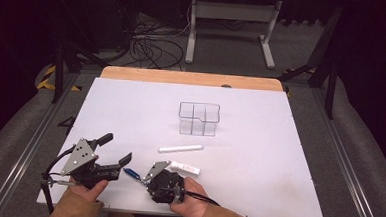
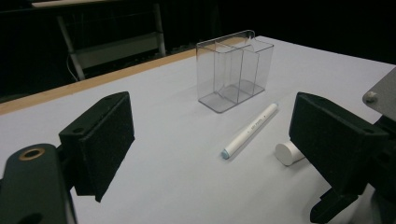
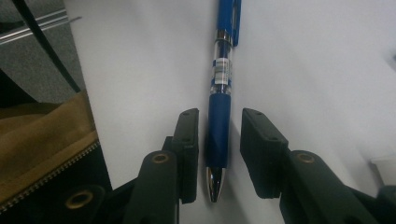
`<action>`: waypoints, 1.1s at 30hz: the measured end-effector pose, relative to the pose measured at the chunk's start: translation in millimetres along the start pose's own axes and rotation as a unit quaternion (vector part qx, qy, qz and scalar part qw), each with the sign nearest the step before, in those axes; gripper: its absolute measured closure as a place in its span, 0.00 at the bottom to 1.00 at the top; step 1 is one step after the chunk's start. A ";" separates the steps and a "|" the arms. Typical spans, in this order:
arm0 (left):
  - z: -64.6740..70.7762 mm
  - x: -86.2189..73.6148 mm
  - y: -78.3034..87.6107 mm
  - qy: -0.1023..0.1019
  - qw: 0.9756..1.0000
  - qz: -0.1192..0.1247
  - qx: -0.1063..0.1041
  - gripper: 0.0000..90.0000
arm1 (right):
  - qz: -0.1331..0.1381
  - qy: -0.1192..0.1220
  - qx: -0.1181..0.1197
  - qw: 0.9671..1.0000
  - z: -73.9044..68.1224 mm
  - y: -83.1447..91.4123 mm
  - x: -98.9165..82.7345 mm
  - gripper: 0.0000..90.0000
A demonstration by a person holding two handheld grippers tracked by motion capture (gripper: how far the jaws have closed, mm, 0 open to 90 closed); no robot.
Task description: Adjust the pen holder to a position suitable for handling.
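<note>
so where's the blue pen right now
The blue pen lies on the table's near edge between the right gripper jaws, beside the left gripper.

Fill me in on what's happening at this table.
A person works with a gripper in each hand. The right gripper straddles a blue pen lying on the table, jaws close beside its grip but not visibly clamped. The left gripper waits open. A white marker, a white tube and a clear divided organizer sit beyond.

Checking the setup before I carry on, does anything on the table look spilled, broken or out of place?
Nothing stands out. The clear organizer stands upright, the white marker and white tube lie flat, and the blue pen lies intact between the right hand-held gripper's jaws.
</note>
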State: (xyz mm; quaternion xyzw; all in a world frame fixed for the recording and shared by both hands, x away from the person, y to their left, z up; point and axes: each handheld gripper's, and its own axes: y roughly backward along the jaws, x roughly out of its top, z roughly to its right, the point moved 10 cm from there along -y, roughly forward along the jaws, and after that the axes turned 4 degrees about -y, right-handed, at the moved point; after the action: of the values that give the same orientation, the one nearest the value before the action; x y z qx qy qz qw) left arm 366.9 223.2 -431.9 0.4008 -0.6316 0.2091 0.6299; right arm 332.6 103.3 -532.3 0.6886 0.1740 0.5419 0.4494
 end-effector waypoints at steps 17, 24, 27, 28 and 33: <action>0.9 -0.1 -0.5 -0.004 1.000 -0.002 0.000 0.16 | 0.004 -0.011 -0.026 1.000 -1.1 -1.0 0.5 0.90; 0.6 0.3 0.0 -0.003 1.000 0.000 0.000 0.16 | 0.003 -0.022 -0.012 1.000 0.2 -0.4 0.7 0.90; 0.2 0.3 0.2 -0.002 1.000 0.000 0.000 0.16 | 0.008 -0.022 0.003 1.000 -1.3 1.9 2.0 0.90; 0.1 0.3 0.3 -0.002 1.000 0.000 0.000 0.16 | 0.012 -0.019 0.002 1.000 -1.2 4.1 3.2 0.90; -1.0 2.1 2.0 -0.001 1.000 0.004 0.003 0.16 | 0.029 -0.011 0.006 1.000 5.7 20.3 8.2 0.90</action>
State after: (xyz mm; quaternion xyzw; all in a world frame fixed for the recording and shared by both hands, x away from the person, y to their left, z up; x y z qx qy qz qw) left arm 366.3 224.6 -429.3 0.4005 -0.6334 0.2132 0.6268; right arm 335.6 95.9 -511.2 0.7019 0.1526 0.5463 0.4308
